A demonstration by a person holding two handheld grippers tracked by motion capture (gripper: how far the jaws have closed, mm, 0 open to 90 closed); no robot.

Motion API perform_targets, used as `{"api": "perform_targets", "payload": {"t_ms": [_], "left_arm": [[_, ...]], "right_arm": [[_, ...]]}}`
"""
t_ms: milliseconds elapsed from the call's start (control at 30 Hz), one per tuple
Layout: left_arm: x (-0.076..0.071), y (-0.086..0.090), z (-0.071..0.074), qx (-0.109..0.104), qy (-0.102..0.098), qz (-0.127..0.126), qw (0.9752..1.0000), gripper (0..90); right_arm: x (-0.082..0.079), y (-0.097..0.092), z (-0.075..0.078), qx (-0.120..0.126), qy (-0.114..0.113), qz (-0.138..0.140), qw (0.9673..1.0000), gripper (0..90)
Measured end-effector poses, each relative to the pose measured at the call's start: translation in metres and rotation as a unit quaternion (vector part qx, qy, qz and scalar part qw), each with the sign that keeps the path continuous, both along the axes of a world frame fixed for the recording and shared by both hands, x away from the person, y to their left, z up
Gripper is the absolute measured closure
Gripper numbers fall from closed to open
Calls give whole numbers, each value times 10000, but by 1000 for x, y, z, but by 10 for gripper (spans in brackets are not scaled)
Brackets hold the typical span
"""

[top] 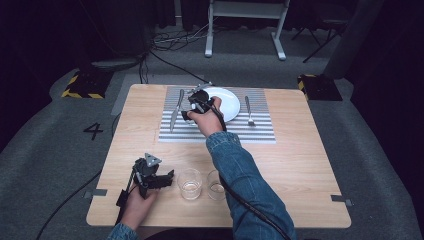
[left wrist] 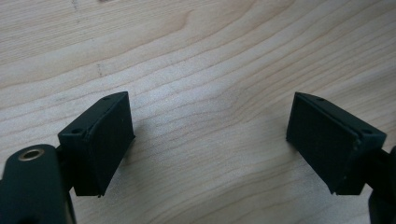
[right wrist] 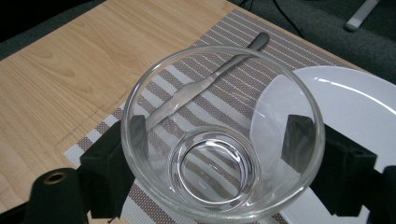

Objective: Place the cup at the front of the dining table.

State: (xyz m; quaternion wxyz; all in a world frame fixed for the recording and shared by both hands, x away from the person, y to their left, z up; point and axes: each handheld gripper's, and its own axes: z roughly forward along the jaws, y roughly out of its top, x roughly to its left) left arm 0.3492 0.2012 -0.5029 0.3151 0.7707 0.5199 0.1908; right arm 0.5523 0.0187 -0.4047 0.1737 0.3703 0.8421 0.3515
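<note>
My right gripper (right wrist: 217, 140) is shut on a clear empty glass (right wrist: 210, 170), one black jaw against each side of its wall. It holds the glass over the striped placemat (right wrist: 95, 140), between the knife (right wrist: 258, 42) and the white plate (right wrist: 355, 102). In the high view this right gripper (top: 192, 107) sits at the plate's (top: 227, 105) left rim, beside the knife (top: 175, 111). My left gripper (top: 162, 179) rests near the table's front left, open, with bare wood between its pads (left wrist: 107, 140).
Two more clear glasses (top: 190, 183) (top: 216, 185) stand side by side near the front edge, just right of the left gripper. A fork (top: 248, 111) lies on the placemat (top: 260, 132) right of the plate. Cables trail off the table.
</note>
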Motion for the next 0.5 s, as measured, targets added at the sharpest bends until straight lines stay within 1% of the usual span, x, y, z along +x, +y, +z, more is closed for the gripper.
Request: {"api": "perform_targets", "payload": {"t_ms": [33, 133, 200, 233, 267, 300, 333, 367, 400, 467, 500], "left_arm": [[0, 0, 0, -7, -2, 7, 10000, 150], [0, 0, 0, 10, 3, 11, 10000, 150], [0, 0, 0, 5, 0, 11, 10000, 150], [0, 0, 0, -10, -11, 10, 10000, 150], [0, 0, 0, -6, -9, 8, 10000, 150], [0, 0, 0, 13, 2, 16, 10000, 150], [0, 0, 0, -8, -8, 10, 10000, 150], [0, 0, 0, -4, -2, 11, 10000, 150], [0, 0, 0, -3, -2, 11, 10000, 150], [0, 0, 0, 13, -2, 15, 10000, 150], [0, 0, 0, 5, 0, 17, 10000, 150]], "right_arm": [[1, 2, -3, -34, 48, -73, 10000, 199], [4, 6, -11, -44, 81, -79, 9999, 199], [4, 11, -15, 82, 209, -181, 9996, 199], [5, 12, -18, 99, 187, -138, 9997, 199], [6, 13, -19, 59, 169, -132, 9998, 199], [6, 14, -21, 59, 225, -195, 9995, 199], [7, 15, -22, 80, 193, -159, 9997, 199], [7, 16, -24, 82, 249, -219, 9994, 199], [8, 16, -25, 42, 239, -163, 9996, 199], [8, 18, -27, 82, 265, -234, 9993, 198], [9, 18, -27, 31, 246, -171, 9995, 199]]}}
